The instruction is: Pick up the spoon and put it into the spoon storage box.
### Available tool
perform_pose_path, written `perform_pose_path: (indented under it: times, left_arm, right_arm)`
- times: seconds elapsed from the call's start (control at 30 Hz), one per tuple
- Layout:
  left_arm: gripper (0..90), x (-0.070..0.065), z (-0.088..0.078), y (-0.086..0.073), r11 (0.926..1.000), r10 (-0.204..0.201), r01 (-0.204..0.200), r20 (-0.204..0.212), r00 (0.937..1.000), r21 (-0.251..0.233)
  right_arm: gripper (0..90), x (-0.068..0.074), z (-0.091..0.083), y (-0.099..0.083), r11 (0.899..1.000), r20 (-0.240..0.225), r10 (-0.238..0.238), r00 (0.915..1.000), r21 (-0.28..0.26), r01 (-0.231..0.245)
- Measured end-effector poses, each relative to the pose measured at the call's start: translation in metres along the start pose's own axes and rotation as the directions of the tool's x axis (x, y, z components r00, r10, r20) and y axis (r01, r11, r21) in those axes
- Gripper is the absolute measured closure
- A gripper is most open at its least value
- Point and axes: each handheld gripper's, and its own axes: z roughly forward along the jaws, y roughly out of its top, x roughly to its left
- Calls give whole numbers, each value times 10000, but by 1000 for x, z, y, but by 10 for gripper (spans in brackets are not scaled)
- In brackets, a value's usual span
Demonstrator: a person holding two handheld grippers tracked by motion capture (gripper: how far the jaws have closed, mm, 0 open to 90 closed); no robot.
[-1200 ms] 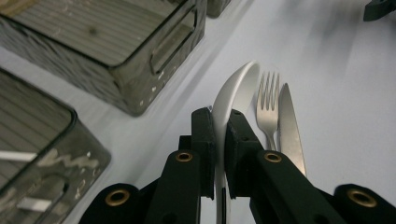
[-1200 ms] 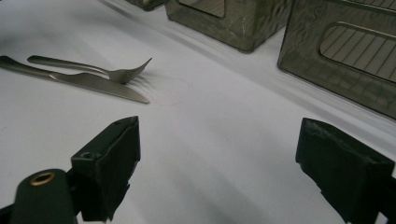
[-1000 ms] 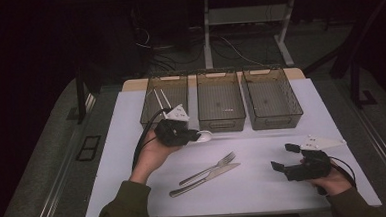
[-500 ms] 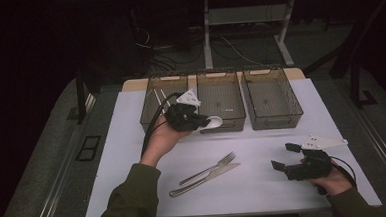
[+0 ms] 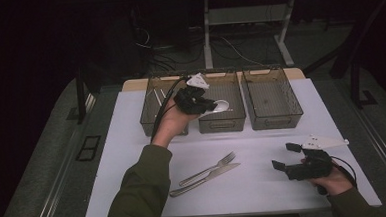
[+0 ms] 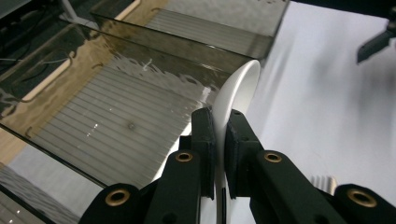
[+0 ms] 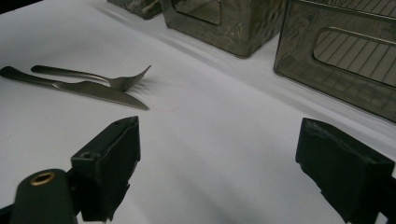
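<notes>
A white spoon [image 5: 221,106] sticks out of my left gripper [image 5: 209,105], whose jaws are shut on it. The spoon's bowl hangs over the front of the middle clear bin [image 5: 223,125]. In the left gripper view the spoon [image 6: 240,88] stands edge-on between the pads, above the bin's ribbed floor [image 6: 116,126]. My right gripper [image 5: 285,156] rests low over the white mat at the right front, jaws wide open and nothing between them. A metal fork [image 5: 213,168] and knife [image 5: 205,180] lie side by side on the mat, to the left of the right gripper.
Three clear bins stand in a row at the back of the mat: left bin [image 5: 154,118] with thin pale pieces inside, the middle one, and the right bin [image 5: 274,115]. The right gripper view has the fork [image 7: 93,75] and knife [image 7: 79,88] at far left.
My left gripper has carried the spoon up, away from the person and to the right, from in front of the left bin to over the middle bin. The right gripper has kept still.
</notes>
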Motion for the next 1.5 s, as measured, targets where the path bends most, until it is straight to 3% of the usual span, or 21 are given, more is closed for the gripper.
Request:
perform_pose_path:
  times: [0.13,0.4,0.6,0.8,0.93,1.1,1.27,1.37,1.4,1.5]
  left_arm:
    - [828,6,8,5,10000,30,-29,-99,9999,46]
    - [828,12,34,9,9994,-339,337,-135,9993,-87]
    - [828,15,50,12,9995,-251,253,-180,9995,162]
    - [827,19,64,9,9983,-482,486,-137,9987,323]
    - [827,18,70,7,9970,-708,708,-4,9975,298]
    - [821,16,74,7,9972,-342,336,87,9994,665]
    - [794,15,77,6,9962,-380,366,163,9991,786]
    - [775,13,77,6,9969,-668,656,258,9974,444]
    - [771,14,76,7,9975,-403,387,262,9988,595]
    - [738,13,74,8,9977,-398,382,275,9988,560]
  right_arm:
    - [137,0,0,0,10000,3,18,10000,-5,-18]
    - [137,0,-1,0,9999,-51,98,9999,-49,-98]
    - [137,0,-1,0,9999,-36,117,9999,-77,-117]
    - [137,0,-1,0,9999,-49,69,10000,-90,-70]
    - [137,-1,-1,0,9999,-63,94,9999,-87,-95]
    - [137,0,-1,0,9999,-57,65,10000,-76,-65]
    - [137,0,-1,0,10000,-50,36,10000,-82,-37]
    - [137,0,-1,0,10000,-55,29,10000,-79,-29]
    - [137,0,-1,0,10000,-62,27,10000,-77,-27]
    - [137,0,-1,0,10000,-72,43,10000,-70,-44]
